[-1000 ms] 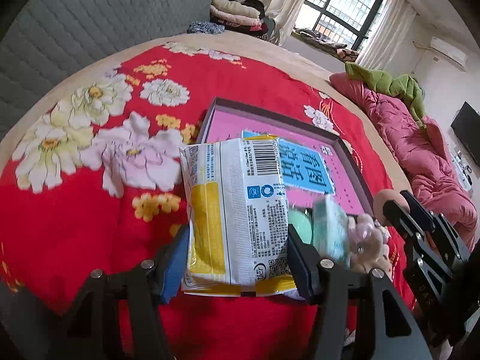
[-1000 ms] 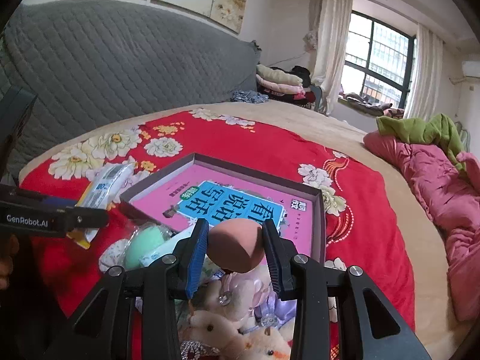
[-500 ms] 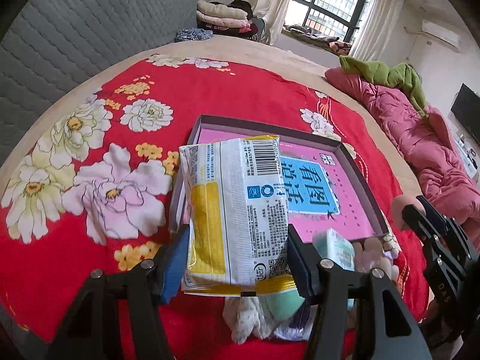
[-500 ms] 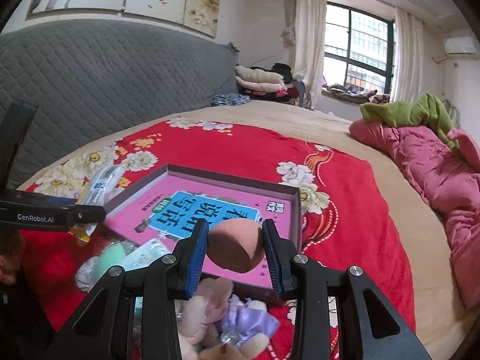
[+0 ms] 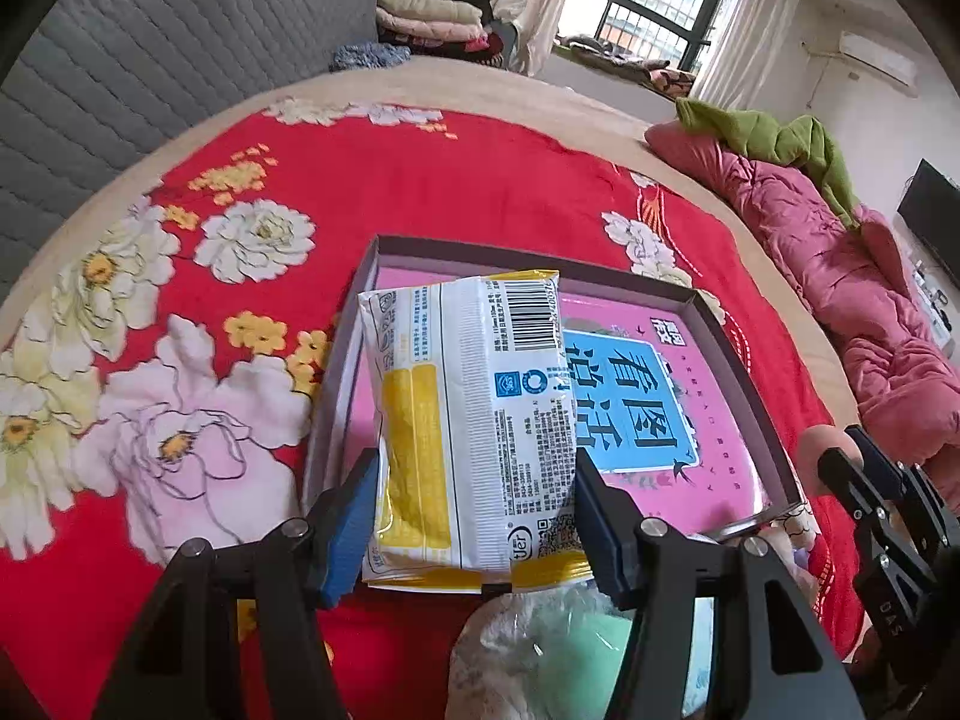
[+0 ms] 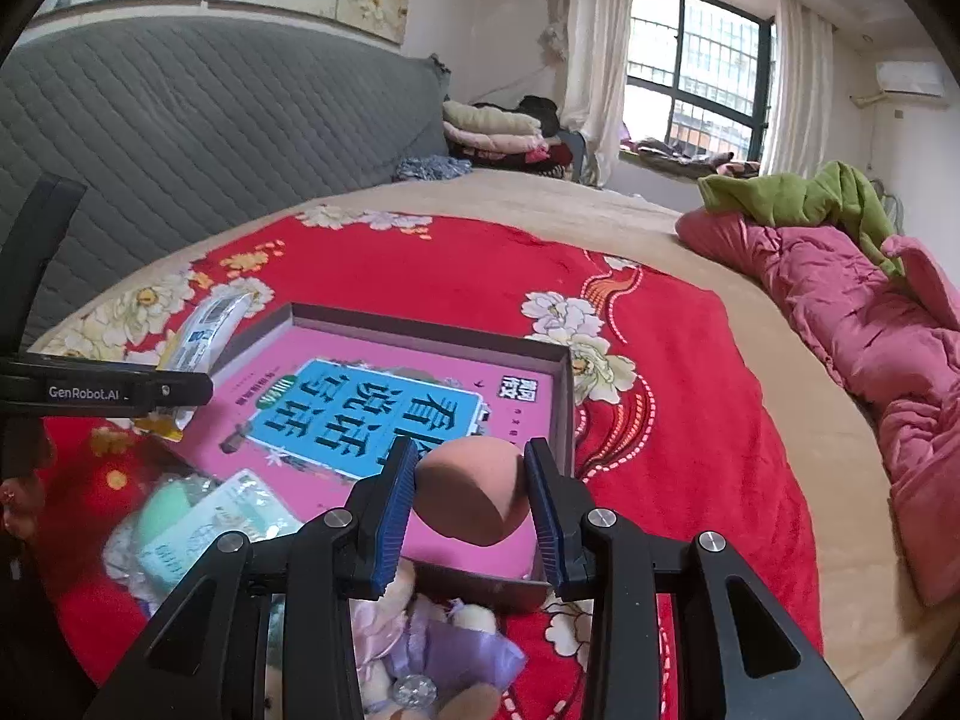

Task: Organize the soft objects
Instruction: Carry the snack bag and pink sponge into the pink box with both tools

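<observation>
Compared with one second ago, both grippers have advanced over the shallow box (image 5: pixel 744 372); the box now fills more of each view and the loose items lie nearer the cameras. The left gripper (image 5: pixel 474 480) points steeply downward, its jaws pinching the white-and-yellow tissue pack (image 5: pixel 474 420) above the box's left near corner. The right gripper (image 6: pixel 471 492) tilts down less steeply, its jaws clamping the brown makeup sponge (image 6: pixel 474 495) above the box's right near corner. A plush toy (image 6: pixel 420 648) lies just below the right gripper.
</observation>
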`<state>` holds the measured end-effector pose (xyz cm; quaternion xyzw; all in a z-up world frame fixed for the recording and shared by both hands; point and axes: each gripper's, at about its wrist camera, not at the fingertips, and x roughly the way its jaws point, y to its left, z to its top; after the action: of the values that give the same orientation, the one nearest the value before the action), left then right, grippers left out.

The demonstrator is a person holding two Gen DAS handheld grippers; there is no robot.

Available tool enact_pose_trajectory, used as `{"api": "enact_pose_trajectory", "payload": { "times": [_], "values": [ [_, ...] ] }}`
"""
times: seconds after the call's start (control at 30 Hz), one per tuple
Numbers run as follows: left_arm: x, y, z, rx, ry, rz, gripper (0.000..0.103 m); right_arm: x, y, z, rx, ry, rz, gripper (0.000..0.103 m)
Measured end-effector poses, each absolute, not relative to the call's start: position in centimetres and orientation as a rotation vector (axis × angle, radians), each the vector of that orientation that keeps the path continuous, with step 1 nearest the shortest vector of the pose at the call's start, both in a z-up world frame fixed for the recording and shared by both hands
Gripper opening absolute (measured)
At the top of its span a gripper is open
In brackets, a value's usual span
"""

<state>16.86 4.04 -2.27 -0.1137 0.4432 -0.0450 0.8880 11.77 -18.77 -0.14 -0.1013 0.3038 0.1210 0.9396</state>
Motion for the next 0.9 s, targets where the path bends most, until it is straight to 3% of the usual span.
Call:
{"api": "enact_pose_trajectory", "payload": {
  "times": [0.9],
  "values": [
    [19.7,3.9,-6.3,-0.113,0.991,-0.131,0.061,16.9,-18.0,-4.4,-0.25,0.844,0.185,0.038]
  ]
}}
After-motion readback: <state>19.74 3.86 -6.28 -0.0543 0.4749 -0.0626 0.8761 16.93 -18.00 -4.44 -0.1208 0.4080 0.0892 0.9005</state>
